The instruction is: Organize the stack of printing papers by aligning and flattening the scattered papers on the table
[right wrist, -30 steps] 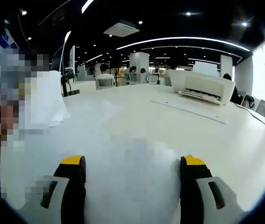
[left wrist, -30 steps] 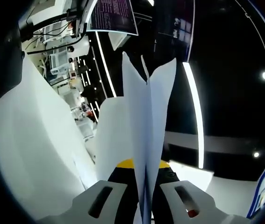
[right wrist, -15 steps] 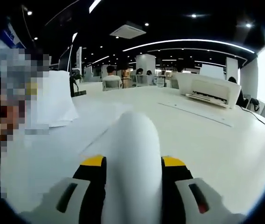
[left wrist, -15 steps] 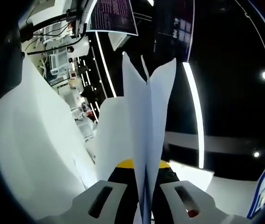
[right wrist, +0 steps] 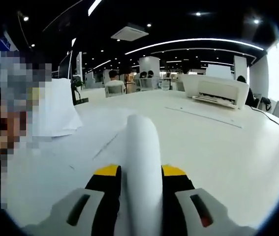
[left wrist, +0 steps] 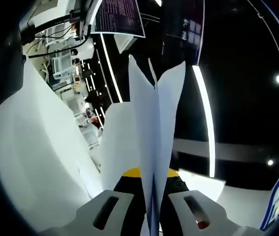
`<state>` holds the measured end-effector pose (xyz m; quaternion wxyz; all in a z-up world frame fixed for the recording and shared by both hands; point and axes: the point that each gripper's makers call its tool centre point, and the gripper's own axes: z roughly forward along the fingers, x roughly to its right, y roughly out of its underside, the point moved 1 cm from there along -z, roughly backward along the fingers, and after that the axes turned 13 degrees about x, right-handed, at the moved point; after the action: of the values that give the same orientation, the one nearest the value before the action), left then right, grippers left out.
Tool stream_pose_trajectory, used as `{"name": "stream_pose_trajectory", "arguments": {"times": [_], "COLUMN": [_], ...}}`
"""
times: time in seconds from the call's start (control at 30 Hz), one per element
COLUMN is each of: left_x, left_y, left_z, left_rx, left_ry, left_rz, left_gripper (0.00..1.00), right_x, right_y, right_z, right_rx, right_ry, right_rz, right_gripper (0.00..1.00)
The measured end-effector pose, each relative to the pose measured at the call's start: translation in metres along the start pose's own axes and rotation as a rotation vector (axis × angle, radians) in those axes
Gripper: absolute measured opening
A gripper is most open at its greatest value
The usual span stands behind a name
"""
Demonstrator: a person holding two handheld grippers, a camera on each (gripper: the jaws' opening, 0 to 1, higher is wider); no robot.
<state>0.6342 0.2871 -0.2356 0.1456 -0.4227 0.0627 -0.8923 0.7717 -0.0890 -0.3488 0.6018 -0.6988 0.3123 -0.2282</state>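
My left tongs (left wrist: 151, 189) clamp upright paper sheets (left wrist: 154, 142); my right tongs (right wrist: 140, 177) pinch a curled sheet (right wrist: 141, 162) above the white tabletop (right wrist: 237, 147), printer (right wrist: 218, 91) well beyond

Lighting, right gripper view: bright, even indoor light from long white ceiling strip lights (right wrist: 193, 43) and small recessed spots against a dark ceiling; daylight glare at the far right edge. The broad white counter (right wrist: 237, 147) reflects softly, with faint shadows. The curled white paper sheet (right wrist: 141, 162) near the lens is soft and slightly overexposed.

Lighting, left gripper view: high contrast, dark background crossed by a glowing white light bar (left wrist: 204, 118). The upright white paper sheets (left wrist: 154, 128) are bright, nearly washed out.

Both views: strong fisheye bending at edges.
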Motion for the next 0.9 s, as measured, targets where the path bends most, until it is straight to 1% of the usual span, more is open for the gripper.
{"name": "stream_pose_trajectory", "arguments": {"times": [0.17,0.33,0.57,0.77,0.9], "left_x": [0.0,0.0,0.0,0.0,0.0], "left_y": [0.0,0.0,0.0,0.0,0.0], "left_z": [0.0,0.0,0.0,0.0,0.0], "left_rx": [0.0,0.0,0.0,-0.001,-0.001], "left_ry": [0.0,0.0,-0.001,-0.001,-0.001], "left_rz": [-0.001,-0.002,-0.003,-0.002,-0.002], "left_gripper": [0.07,0.07,0.07,0.07,0.07], "right_x": [0.0,-0.001,-0.01,-0.015,-0.011], "right_y": [-0.003,-0.01,-0.018,-0.025,-0.032], "right_z": [-0.002,-0.007,-0.015,-0.022,-0.03], "right_rx": [0.016,0.056,0.104,0.142,0.187], "right_ry": [0.002,-0.009,-0.058,-0.099,-0.132], "right_rz": [0.024,0.083,0.167,0.224,0.283], "right_gripper": [0.21,0.19,0.15,0.14,0.14]}}
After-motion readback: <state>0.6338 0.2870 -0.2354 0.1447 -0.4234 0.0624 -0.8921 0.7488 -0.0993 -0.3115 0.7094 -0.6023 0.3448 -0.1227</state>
